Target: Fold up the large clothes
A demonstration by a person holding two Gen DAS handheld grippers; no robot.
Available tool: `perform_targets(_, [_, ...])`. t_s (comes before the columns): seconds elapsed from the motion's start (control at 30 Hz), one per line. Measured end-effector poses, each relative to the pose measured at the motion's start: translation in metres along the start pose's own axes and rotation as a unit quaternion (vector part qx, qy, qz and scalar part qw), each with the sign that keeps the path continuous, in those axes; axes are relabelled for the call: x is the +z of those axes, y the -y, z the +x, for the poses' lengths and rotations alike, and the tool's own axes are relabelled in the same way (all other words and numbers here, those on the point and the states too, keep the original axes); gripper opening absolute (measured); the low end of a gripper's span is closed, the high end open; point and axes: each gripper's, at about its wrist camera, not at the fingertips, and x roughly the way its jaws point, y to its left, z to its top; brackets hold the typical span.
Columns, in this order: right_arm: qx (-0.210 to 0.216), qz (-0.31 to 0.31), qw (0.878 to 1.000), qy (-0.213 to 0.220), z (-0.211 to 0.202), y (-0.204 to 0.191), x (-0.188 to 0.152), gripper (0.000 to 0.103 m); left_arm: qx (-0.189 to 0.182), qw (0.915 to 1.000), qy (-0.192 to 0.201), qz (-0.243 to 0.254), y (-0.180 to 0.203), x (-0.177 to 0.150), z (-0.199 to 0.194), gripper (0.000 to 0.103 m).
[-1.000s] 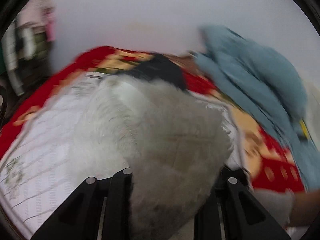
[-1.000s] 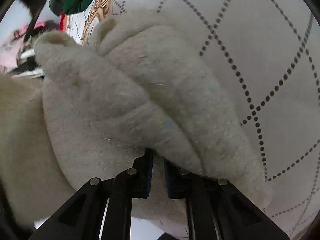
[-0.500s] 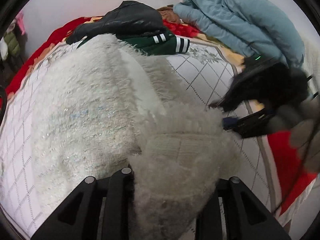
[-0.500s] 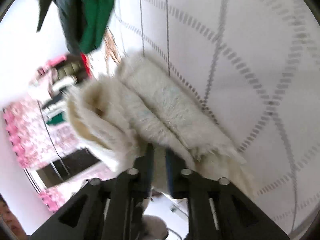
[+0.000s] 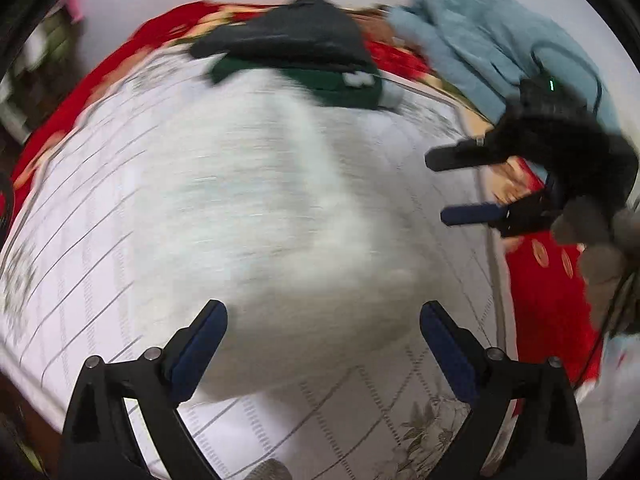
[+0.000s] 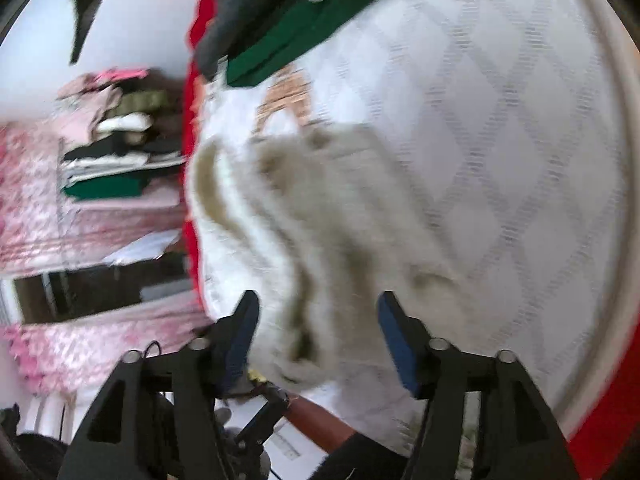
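Two grippers are letting go of one fluffy white garment, which lies bunched on the quilted white bedspread. Left of the garment's near edge, the left gripper is opening wide, nothing between its pads. To the garment's right, the right gripper is opening too, fleece below but unpinched. A fold seems just laid; next likely calls for regripping an edge. Beyond the garment: one green top, one dark jacket, one blue coat.
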Motion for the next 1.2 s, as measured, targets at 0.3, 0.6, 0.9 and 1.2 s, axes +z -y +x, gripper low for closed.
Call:
perform_targets(0.3, [0.0,-0.026,0.999,-0.022,0.101,-0.047,0.019,0.017,0.098,0.9881,-0.008,-0.119,-0.093,0.024,0.006,0.098])
perform_targets(0.6, [-0.123,0.058,0.99,-0.036,0.104,0.008,-0.022,0.03,0.099,0.9882,-0.054,-0.104,-0.082,0.029,0.058,0.098])
perform_targets(0.9, [-0.076,-0.012,0.996,0.047,0.04,-0.058,-0.018,0.045,0.091,0.9883,-0.05,-0.112,-0.084,0.027,0.06,0.098])
perform_targets(1.2, [0.046,-0.01,0.999,-0.017,0.132,-0.087,0.034,0.007,0.086,0.989,-0.056,-0.107,-0.083,0.03,0.059,0.098])
